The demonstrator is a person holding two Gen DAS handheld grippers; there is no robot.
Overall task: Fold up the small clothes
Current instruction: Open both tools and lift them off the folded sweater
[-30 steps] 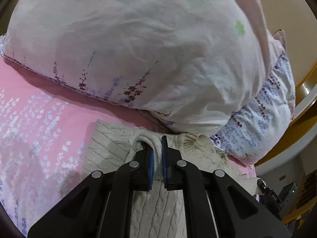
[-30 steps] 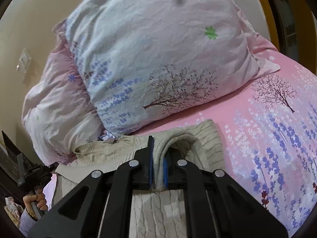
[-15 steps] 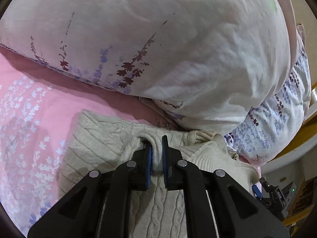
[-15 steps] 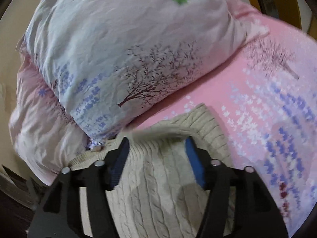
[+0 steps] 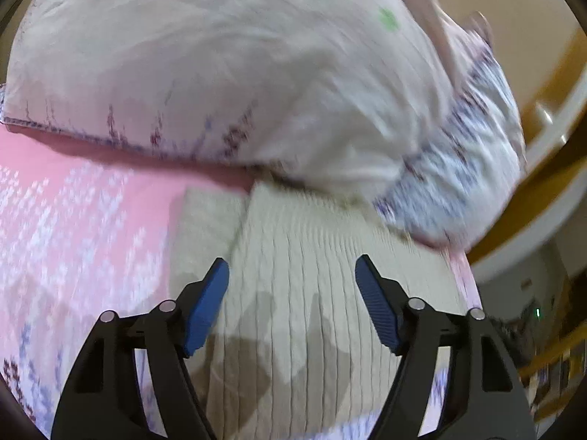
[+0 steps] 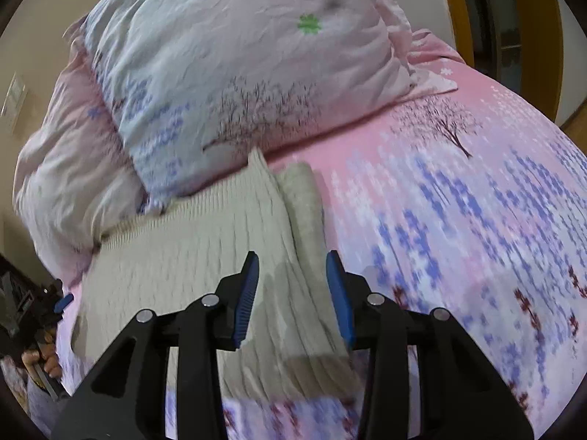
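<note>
No legible txt/labels anywhere; both views prob too blurred.

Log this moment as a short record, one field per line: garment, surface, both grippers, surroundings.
garment: cream cable-knit sweater, lying folded and flat, far edge against the pillows
surface: pink floral bedsheet
left gripper: open, above the sweater, holding nothing
right gripper: open, over the sweater's right edge, holding nothing
surroundings: floral pillow behind the sweater

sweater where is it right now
The sweater lies folded on the pink sheet, its far edge against the pillow, below both open tongs.
</note>
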